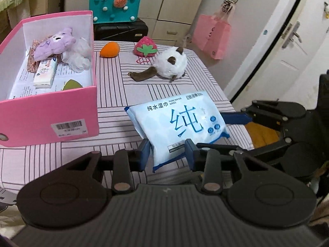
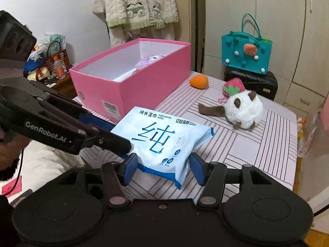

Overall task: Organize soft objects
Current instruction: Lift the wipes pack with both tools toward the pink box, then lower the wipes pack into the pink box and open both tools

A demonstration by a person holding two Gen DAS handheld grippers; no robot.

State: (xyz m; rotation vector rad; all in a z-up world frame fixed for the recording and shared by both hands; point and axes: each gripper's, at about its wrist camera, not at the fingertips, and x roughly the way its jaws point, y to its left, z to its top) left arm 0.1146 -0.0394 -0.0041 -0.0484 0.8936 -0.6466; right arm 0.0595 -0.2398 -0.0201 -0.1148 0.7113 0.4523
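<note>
Pink box (image 1: 61, 111): purple plush (image 1: 54, 44), tissue pack (image 1: 45, 73), mesh puff (image 1: 79, 56). Left tool (image 1: 167, 155) and right tool (image 2: 163, 169): both parted around wipes pack (image 1: 178, 123), unclamped.

Blue wipes pack (image 1: 178, 125) tilted off the tabletop, white plush (image 1: 169, 65), strawberry (image 1: 145, 47), orange (image 1: 109, 49) beside pink box (image 1: 49, 113)

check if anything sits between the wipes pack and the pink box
Nothing visible does. The wipes pack lies on the striped cloth beside the pink box, which is open-topped; only its near wall must be cleared.
</note>
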